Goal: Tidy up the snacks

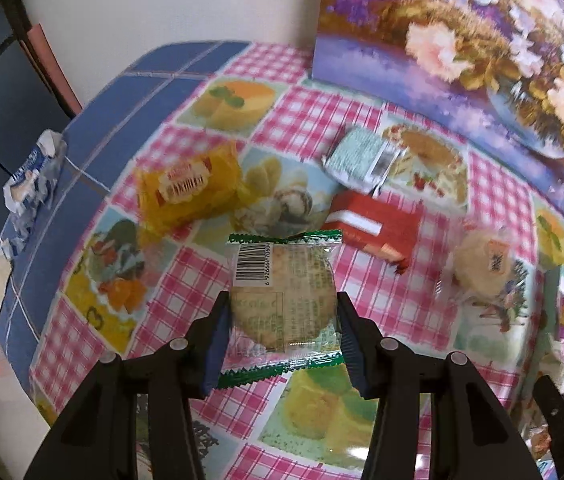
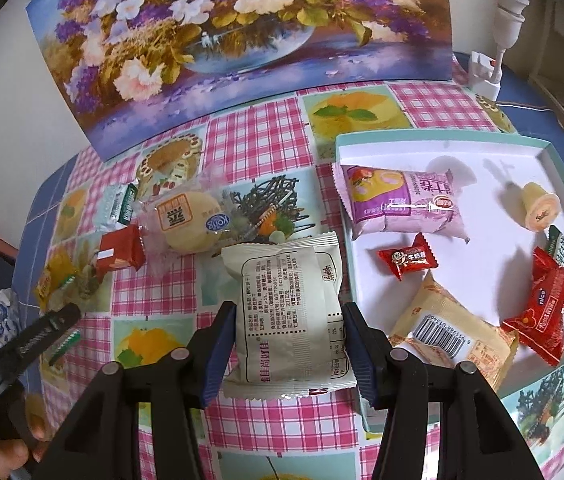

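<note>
My left gripper [image 1: 282,320] is shut on a clear green-edged cracker packet [image 1: 284,300], held above the checked tablecloth. My right gripper [image 2: 288,332] is shut on a pale white snack packet [image 2: 288,316], just left of the white tray [image 2: 462,144]. The tray holds several snacks: a purple packet [image 2: 398,208], a small red candy [image 2: 408,258], a jelly cup [image 2: 540,208], a red packet [image 2: 542,304] and a beige packet [image 2: 454,332]. Loose on the table lie a yellow packet [image 1: 188,186], a red packet [image 1: 374,226], a mint-green packet [image 1: 362,158] and a round cake [image 1: 482,262].
A flower painting [image 2: 242,40] leans against the wall at the back of the table. A white lamp [image 2: 498,32] stands at the back right. A blue-white wrapper [image 1: 30,176] lies at the table's left edge. The left gripper also shows in the right wrist view [image 2: 30,340].
</note>
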